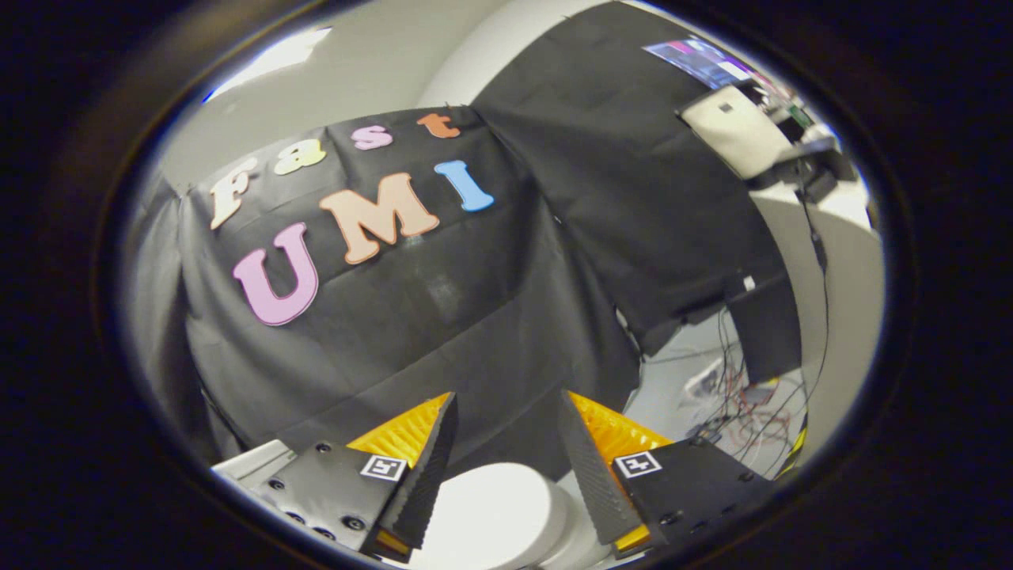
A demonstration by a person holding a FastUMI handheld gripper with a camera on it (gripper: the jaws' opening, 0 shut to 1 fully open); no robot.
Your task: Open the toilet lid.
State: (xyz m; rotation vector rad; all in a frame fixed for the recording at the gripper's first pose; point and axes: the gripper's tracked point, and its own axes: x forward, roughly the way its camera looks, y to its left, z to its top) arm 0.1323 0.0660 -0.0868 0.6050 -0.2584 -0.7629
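Jaws released, spread above the white toilet lid [491, 514].
Gripper [506, 459] points at the wall; descending so, its jaws may miss the lid's edge.

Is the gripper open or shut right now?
Open: the gripper holds its orange-and-black fingers apart with nothing between them; the rounded white toilet lies below the gap.

Your gripper [506, 412] carries open fingers [427, 467] of ribbed yellow plastic faced with matt, finely textured black pads, mounted on matt black plates with screw heads. Between them you see the toilet lid [495, 514]: smooth white plastic, softly glossy. Beyond hangs matt, creased black cloth [443, 317].
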